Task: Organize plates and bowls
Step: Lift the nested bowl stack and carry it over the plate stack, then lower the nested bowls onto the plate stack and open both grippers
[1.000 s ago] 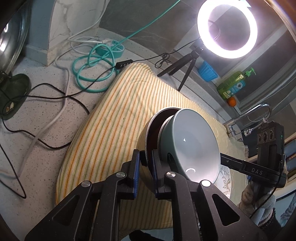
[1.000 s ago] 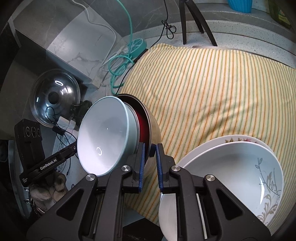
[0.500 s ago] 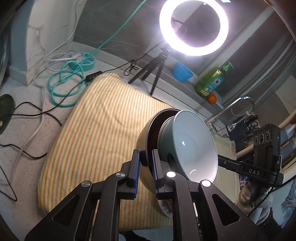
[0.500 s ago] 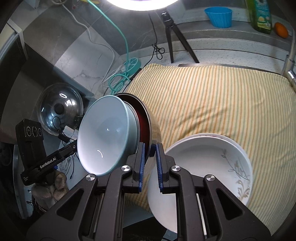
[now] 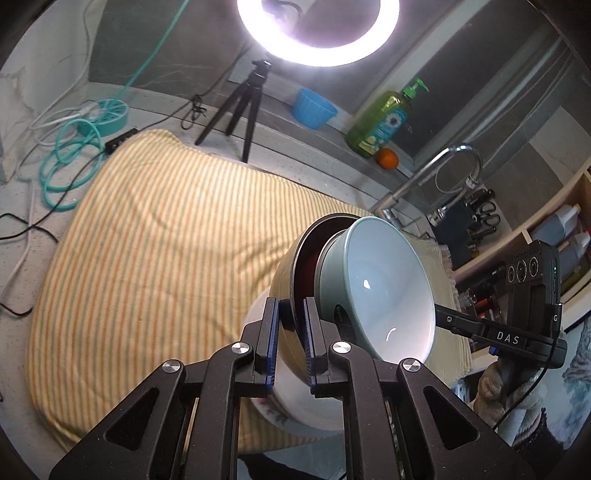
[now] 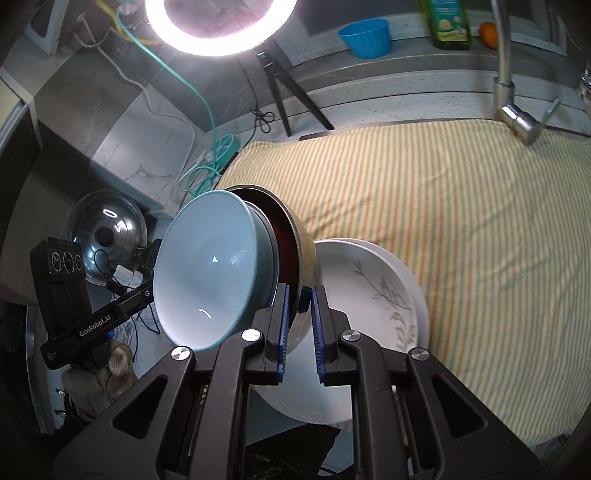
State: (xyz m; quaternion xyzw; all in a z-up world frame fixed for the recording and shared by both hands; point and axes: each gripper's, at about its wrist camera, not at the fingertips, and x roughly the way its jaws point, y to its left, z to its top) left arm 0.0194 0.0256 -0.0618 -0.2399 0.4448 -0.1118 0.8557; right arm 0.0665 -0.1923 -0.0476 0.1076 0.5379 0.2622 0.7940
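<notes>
I see my left hand-held gripper (image 5: pixel 290 341) almost pressed together, with only a thin gap. Its blue pads pinch the rim of the gold bowl (image 5: pixel 286 291). My right hand-held gripper (image 6: pixel 299 330) does the same from the other side, and it pinches the same rim of the gold bowl (image 6: pixel 308 254). So both of them hold one stack up in the air, tipped on its side.

The gold bowl is dark red inside. A pale blue-green bowl (image 5: pixel 384 288) sits inside it, and its open mouth faces sideways. From the right camera the blue-green bowl (image 6: pixel 210 269) faces the left hand-held gripper.

Right under the stack are the white bowls with a leaf pattern (image 6: pixel 373 295). They sit one inside the other near the front edge of the striped yellow towel (image 6: pixel 461 221). From the left camera I see only a bit of the white bowls (image 5: pixel 295 410) below the pads. I cannot tell if the gold bowl touches them.

The towel (image 5: pixel 147 240) covers the surface. A ring light (image 5: pixel 317 33) shines at the back edge on a small tripod (image 5: pixel 240 107).
</notes>
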